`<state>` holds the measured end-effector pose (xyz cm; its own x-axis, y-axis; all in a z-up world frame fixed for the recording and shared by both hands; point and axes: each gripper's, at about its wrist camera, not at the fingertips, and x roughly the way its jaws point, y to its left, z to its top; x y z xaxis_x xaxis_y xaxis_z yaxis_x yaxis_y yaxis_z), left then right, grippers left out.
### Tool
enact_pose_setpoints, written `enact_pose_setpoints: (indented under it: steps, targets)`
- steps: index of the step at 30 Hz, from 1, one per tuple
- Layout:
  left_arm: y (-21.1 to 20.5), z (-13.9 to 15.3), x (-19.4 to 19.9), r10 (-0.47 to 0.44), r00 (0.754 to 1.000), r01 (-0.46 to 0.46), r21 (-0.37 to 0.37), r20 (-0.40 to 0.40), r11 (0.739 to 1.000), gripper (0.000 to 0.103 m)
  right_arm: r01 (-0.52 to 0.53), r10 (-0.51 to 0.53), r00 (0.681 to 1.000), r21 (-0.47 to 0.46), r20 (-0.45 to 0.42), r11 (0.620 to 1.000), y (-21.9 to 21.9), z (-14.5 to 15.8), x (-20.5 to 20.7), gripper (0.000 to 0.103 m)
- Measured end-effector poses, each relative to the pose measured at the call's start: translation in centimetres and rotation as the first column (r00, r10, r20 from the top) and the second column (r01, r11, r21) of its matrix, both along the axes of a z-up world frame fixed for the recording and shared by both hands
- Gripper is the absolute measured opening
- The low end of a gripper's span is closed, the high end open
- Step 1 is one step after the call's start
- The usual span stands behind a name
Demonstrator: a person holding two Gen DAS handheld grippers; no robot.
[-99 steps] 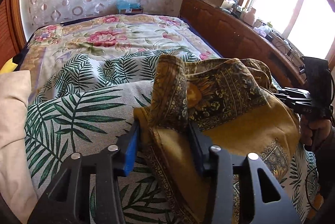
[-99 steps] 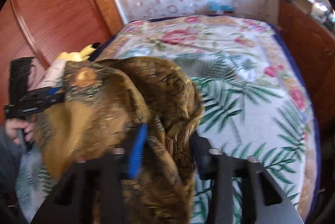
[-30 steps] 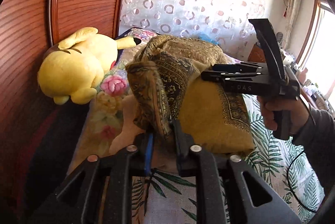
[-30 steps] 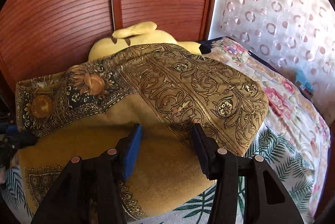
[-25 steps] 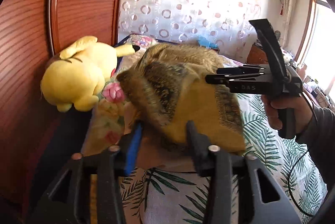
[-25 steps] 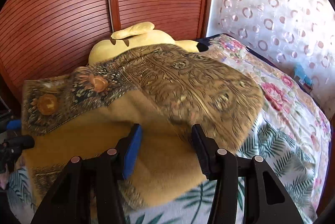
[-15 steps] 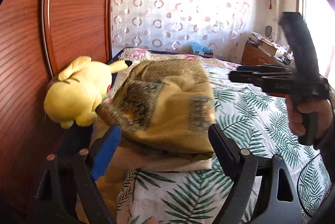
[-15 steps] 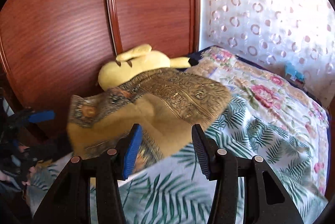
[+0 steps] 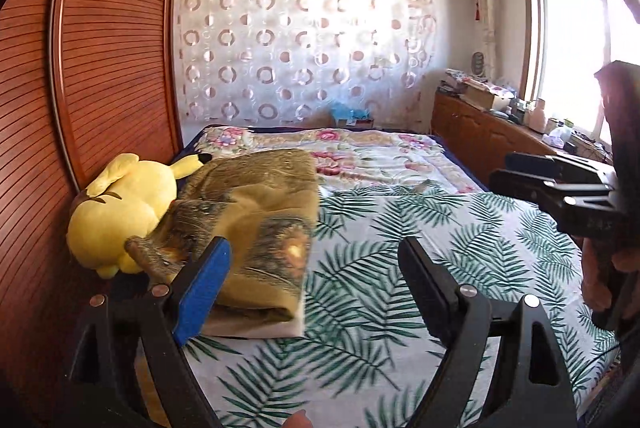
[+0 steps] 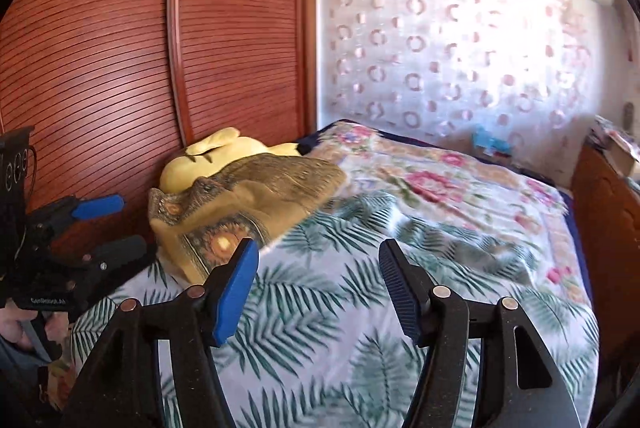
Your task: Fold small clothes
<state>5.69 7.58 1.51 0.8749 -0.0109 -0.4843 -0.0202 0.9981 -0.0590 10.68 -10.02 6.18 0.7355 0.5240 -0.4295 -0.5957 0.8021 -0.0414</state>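
Garment: folded ochre cloth (image 9: 256, 216) lay against plush toy (image 9: 124, 204), long axis running away along the bed (image 9: 420, 248).
Left hand-held gripper (image 9: 312, 280): spread, empty, nearer the cloth.
Right hand-held gripper (image 10: 316, 284): jaws opening, empty, farther.

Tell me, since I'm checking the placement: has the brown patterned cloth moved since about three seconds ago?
Yes. The brown patterned cloth left the middle of the bed, where both hand-held grippers held it, and now lies folded against the yellow plush toy by the wooden wardrobe.

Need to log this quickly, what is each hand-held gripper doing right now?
Left hand-held gripper: open, holding nothing.
Right hand-held gripper: jaws opening, nothing between them.
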Motion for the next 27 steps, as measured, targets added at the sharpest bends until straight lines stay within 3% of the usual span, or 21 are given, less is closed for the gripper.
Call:
enact_pose_setpoints:
  steps: [2, 5, 18, 27]
  targets:
    - [-1.1, 0.2, -0.3, -0.015, 1.0, 0.015, 0.002, 0.006, 1.0, 0.086, 0.026, -0.025, 1.0, 0.023, -0.004, 0.999, -1.0, -0.4, -1.6, 0.065]
    - [-2.9, 0.6, -0.6, -0.036, 0.999, 0.036, 0.009, 0.015, 0.999, 0.086, 0.081, -0.081, 0.997, 0.06, 0.006, 0.995, -3.0, -0.7, -3.7, 0.085]
    - [-8.9, 4.6, -1.8, -0.087, 0.992, 0.085, 0.029, 0.096, 0.996, 0.086, 0.278, -0.293, 0.954, 0.176, 0.065, 0.944, -7.0, 0.7, -10.9, 0.086]
    - [-10.1, 5.1, -2.2, -0.093, 0.99, 0.089, 0.037, 0.107, 0.995, 0.086, 0.314, -0.333, 0.939, 0.189, 0.079, 0.93, -5.2, -1.1, -13.2, 0.086]
